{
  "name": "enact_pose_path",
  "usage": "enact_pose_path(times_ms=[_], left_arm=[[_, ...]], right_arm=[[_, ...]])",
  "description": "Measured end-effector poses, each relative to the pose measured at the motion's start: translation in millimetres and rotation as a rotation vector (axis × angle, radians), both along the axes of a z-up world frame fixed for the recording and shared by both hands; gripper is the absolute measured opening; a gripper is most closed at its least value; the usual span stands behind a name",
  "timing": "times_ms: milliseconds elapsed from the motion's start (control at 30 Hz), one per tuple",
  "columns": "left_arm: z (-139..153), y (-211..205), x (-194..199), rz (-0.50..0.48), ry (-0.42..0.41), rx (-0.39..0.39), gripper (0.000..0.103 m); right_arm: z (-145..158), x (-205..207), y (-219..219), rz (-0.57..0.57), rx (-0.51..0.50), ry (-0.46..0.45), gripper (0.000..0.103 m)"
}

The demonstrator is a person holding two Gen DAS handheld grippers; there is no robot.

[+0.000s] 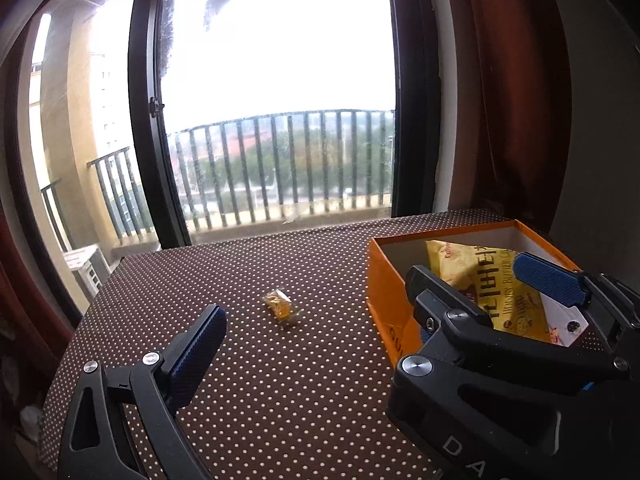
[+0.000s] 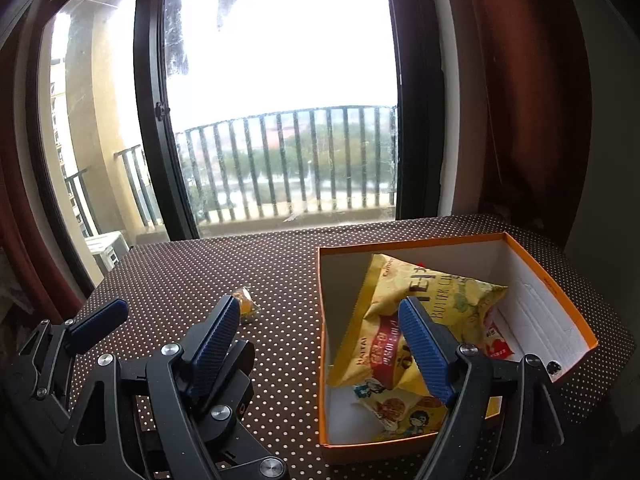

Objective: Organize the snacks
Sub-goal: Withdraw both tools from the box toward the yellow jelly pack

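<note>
An orange box (image 2: pixel 568 304) with a white inside stands on the right of the table. In it lie a yellow chips bag (image 2: pixel 420 280) and smaller packets (image 2: pixel 400 408). A small yellow wrapped candy (image 1: pixel 282 306) lies alone on the cloth left of the box (image 1: pixel 384 280). My left gripper (image 1: pixel 320 320) is open and empty, with the candy on the table ahead between its fingers. My right gripper (image 2: pixel 320 308) is open and empty too, straddling the box's left wall, one pad over the bag. It crosses the left wrist view (image 1: pixel 472 276) and hides my left gripper's right finger.
A brown cloth with white dots (image 1: pixel 260 380) covers the table. A large black-framed window (image 1: pixel 276 120) with a balcony railing runs behind the table's far edge. A rust-brown curtain (image 1: pixel 520 100) hangs at the right. The two grippers sit side by side, nearly overlapping.
</note>
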State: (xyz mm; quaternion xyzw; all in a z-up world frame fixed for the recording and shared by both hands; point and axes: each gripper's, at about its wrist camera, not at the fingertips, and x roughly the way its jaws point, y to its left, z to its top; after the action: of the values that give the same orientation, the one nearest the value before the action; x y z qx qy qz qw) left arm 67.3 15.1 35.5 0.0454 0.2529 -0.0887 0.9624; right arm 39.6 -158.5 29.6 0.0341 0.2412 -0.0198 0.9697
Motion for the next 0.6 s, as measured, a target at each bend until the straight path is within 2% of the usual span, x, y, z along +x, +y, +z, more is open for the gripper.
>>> enact_pose_path(times_ms=[300,600], left_arm=[[-12,35,27,0.069,0.030,0.009,0.098],[-34,63,63,0.130,0.095,0.022,0.098]], right_arm=[[-9,30,34,0.058,-0.004,0.021,0.084],[-29,74,61,0.087,0.001,0.087,0.084]])
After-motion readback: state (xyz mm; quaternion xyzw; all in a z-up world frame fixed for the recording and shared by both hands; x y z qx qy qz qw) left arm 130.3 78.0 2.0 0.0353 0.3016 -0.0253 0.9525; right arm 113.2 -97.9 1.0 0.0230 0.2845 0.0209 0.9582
